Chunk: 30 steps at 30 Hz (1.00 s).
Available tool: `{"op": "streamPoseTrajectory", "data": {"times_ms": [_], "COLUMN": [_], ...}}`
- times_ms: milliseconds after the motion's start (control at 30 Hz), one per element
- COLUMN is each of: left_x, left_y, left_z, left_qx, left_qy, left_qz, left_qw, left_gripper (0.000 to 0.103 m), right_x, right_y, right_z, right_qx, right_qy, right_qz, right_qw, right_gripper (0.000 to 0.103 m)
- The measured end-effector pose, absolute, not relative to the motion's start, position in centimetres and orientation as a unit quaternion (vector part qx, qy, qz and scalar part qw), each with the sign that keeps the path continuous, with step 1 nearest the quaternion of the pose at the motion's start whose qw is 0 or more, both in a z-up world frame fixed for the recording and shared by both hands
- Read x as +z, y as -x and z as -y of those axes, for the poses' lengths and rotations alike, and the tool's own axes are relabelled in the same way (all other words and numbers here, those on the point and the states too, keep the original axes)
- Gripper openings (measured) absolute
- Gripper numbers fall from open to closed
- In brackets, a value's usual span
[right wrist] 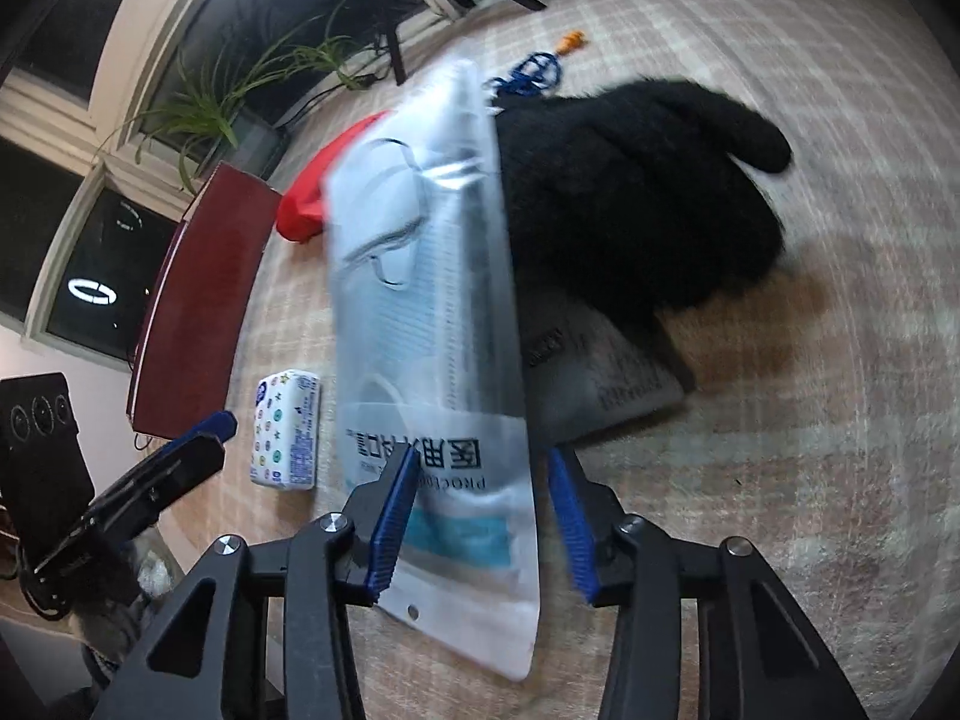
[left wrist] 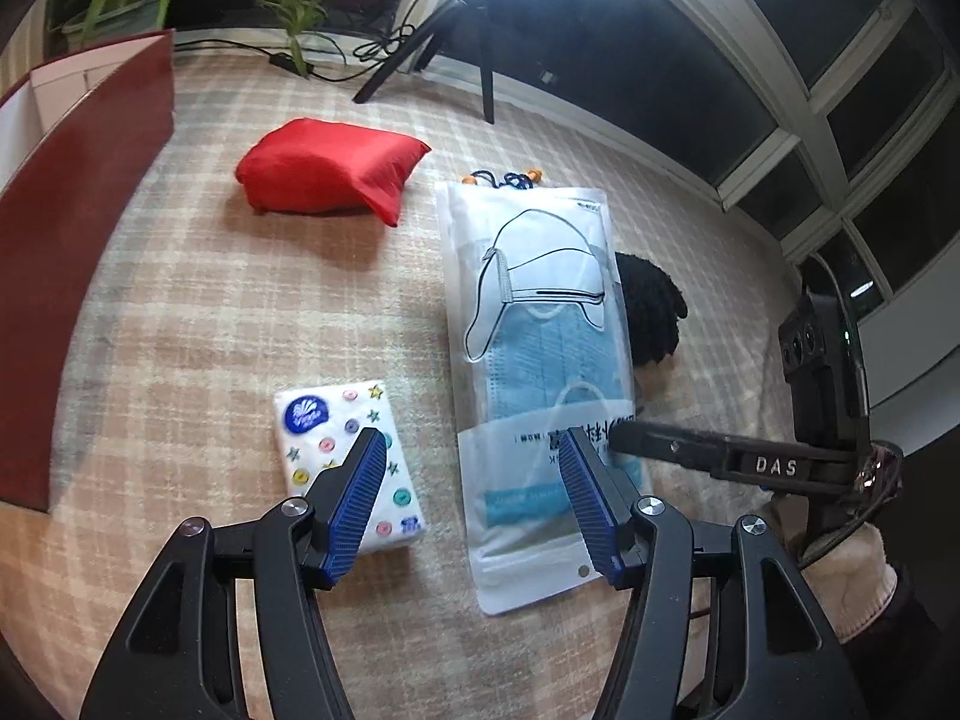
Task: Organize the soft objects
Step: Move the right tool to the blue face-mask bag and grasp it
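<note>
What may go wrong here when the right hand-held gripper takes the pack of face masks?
1. The right hand-held gripper straddles only the mask pack near its bottom end; the slick bag may slip or droop.
2. The pack overlaps the black fluffy item, which might be dragged along.
3. The left hand-held gripper hovers close by; the two could collide.

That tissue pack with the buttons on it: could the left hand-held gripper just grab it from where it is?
Probably yes. The tissue pack lies bare on the checked cloth, right below the open left hand-held gripper, with nothing over it.
</note>
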<state>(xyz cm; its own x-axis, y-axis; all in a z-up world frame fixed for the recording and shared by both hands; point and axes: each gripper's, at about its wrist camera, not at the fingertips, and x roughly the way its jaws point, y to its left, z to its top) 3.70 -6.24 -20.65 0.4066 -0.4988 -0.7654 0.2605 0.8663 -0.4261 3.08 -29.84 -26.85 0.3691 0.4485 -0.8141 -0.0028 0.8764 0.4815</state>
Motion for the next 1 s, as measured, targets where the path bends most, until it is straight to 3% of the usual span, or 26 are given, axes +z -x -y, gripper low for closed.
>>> {"op": "streamPoseTrajectory", "data": {"times_ms": [533, 1000], "left_x": [-23.8, -24.0], "left_y": [-9.6, -9.7], "left_z": [8.8, 10.2], "left_qx": [-0.241, -0.269], "left_qy": [0.133, 0.138], "left_qz": [-0.535, -0.543], "left_qw": [0.799, 0.784], "left_gripper": [0.059, 0.059], "right_x": [-27.5, -27.5], "right_y": [-3.0, -3.6], "right_z": [29.9, 29.0], "right_qx": [0.161, 0.173], "right_qy": [-0.211, -0.202], "right_qz": [-0.542, -0.543], "right_qw": [0.798, 0.796], "right_gripper": [0.041, 0.041]}}
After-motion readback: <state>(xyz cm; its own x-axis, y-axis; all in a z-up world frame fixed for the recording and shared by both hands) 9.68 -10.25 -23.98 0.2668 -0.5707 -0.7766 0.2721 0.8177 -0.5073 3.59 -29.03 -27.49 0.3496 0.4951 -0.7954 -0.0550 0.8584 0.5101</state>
